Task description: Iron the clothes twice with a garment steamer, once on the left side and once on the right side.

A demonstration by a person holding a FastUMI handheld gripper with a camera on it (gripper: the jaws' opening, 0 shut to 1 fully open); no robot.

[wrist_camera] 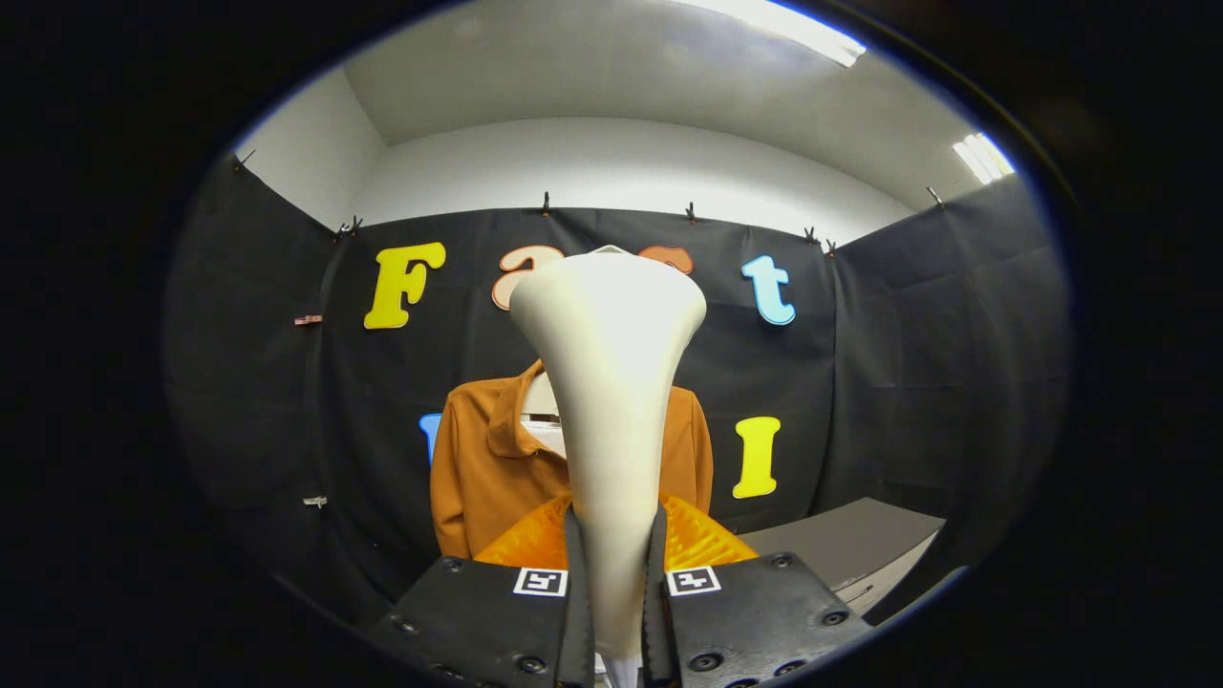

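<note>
My gripper (611, 564) is shut on the neck of a cream garment steamer (610, 382), both fingers pressing on its narrow lower part. The steamer stands upright between the fingers and flares into a wide head at the top. Beyond it hangs an orange-brown collared shirt (482, 468) against the booth's black wall, some distance ahead of the steamer. The steamer hides the shirt's middle and part of its right side; the collar and left shoulder show.
A grey table top (841, 545) lies to the right of the fingers, below the shirt's level. Black cloth walls (955, 382) close the booth on three sides, under a white ceiling with bright lamps.
</note>
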